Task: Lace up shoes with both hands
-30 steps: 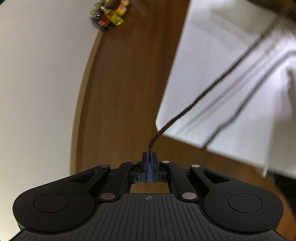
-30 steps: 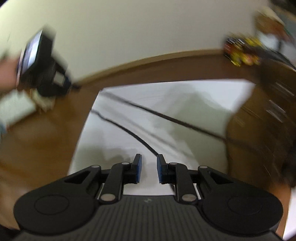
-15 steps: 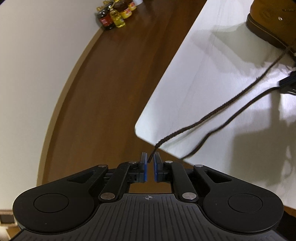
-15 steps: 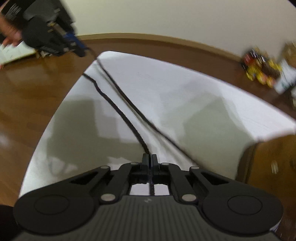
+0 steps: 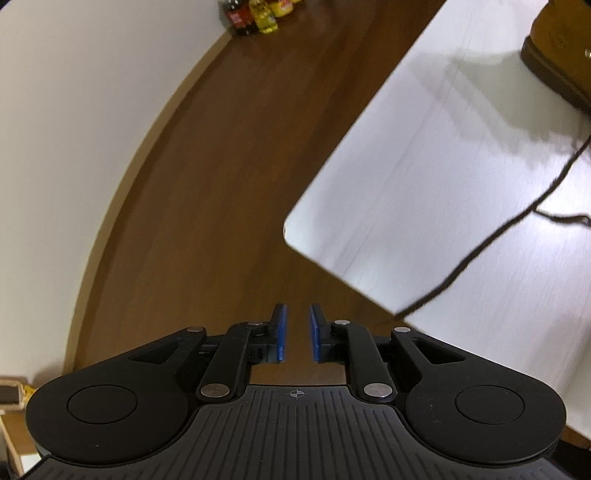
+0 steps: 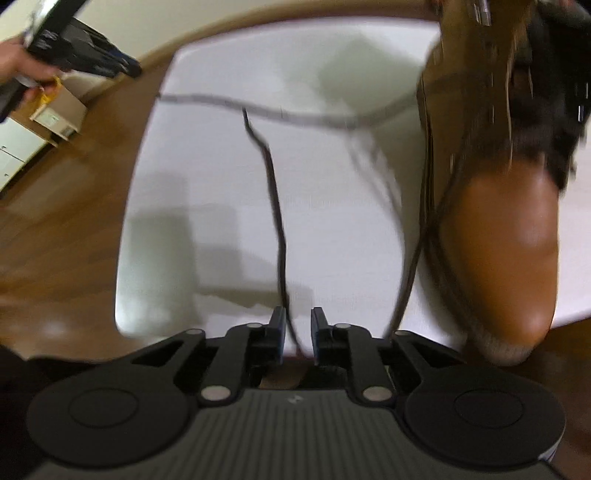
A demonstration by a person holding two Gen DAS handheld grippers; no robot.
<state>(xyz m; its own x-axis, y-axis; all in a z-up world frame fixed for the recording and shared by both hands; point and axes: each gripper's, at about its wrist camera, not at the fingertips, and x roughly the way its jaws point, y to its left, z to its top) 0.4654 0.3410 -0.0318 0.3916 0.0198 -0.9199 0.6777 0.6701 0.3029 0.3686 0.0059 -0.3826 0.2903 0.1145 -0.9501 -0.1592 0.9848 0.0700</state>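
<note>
A tan leather boot (image 6: pixel 498 229) stands on the white table (image 6: pixel 207 192), filling the right of the right wrist view; its heel shows at the top right in the left wrist view as boot (image 5: pixel 554 55). A dark lace (image 6: pixel 275 206) trails from the boot across the table and passes between the parted fingers of my right gripper (image 6: pixel 297 332), which is open. My left gripper (image 5: pixel 297 334) is open and empty, hovering over the floor off the table's corner. A slack lace strand (image 5: pixel 491 236) lies on the table to its right. The left gripper (image 6: pixel 85 55) also appears far left, held by a hand.
The brown wooden floor (image 5: pixel 221 184) surrounds the table. Several bottles (image 5: pixel 258 14) stand by the wall. A cardboard box (image 6: pixel 55 110) and white furniture sit on the floor at the left. The right wrist view is motion-blurred.
My left gripper opened and let go of the lace end, which now lies slack. My right gripper, shut on the lace half a second ago, has opened and swung toward the boot.
</note>
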